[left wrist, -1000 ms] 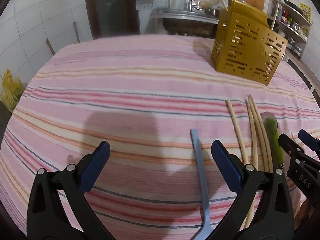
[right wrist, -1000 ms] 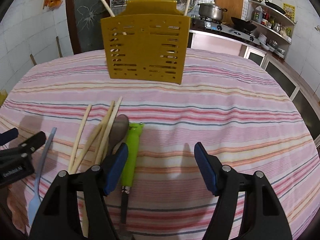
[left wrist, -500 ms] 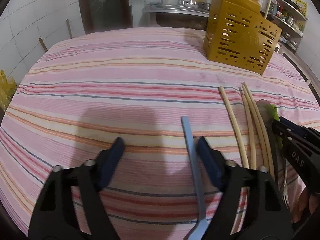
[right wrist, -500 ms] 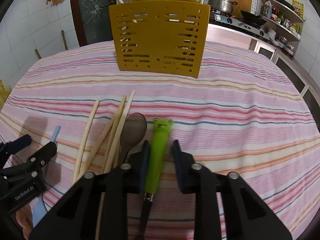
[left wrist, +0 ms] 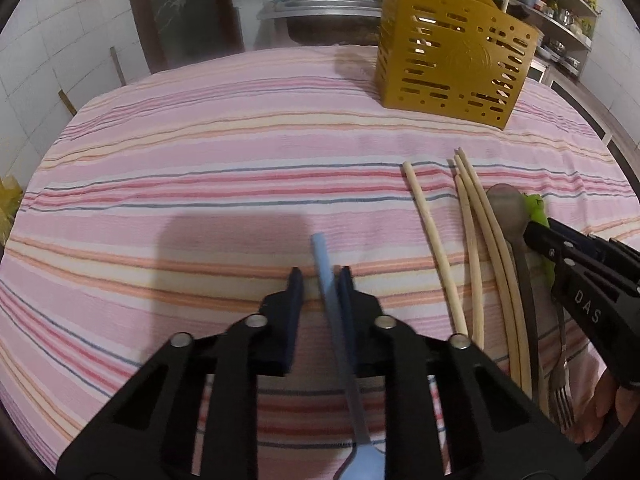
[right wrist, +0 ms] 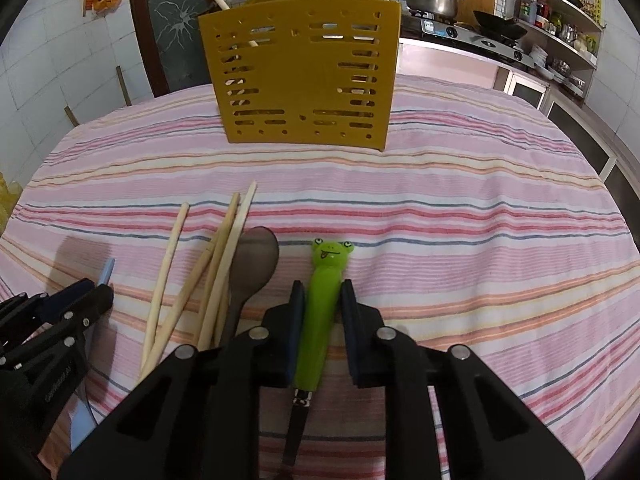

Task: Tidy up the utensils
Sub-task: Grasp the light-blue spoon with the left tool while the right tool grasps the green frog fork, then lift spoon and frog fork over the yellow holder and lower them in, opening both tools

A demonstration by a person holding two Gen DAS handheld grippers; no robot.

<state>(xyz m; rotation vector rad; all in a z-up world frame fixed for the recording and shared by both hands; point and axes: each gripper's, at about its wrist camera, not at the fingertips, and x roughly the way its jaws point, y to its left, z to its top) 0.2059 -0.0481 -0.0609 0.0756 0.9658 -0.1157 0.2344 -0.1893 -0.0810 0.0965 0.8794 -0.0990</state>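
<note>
1. Both pairs of jaws have just been closing: the left hand-held gripper (left wrist: 320,292) is pinching the thin, light blue spoon handle (left wrist: 326,276), lying flat on the striped tabletop (left wrist: 200,160).
2. The right hand-held gripper (right wrist: 321,300) is clamping the smooth, possibly slippery green frog handle (right wrist: 322,300) mid-length.
3. The yellow holder (right wrist: 304,76) is standing well beyond.

The left gripper (left wrist: 320,276), wide open a second ago, has just been closing and now has its jaws drawn in around the blue utensil handle (left wrist: 325,264) at lower centre. The right gripper (right wrist: 322,292) is likewise closed from wide onto the green frog handle (right wrist: 322,300), filling the lower middle.
</note>
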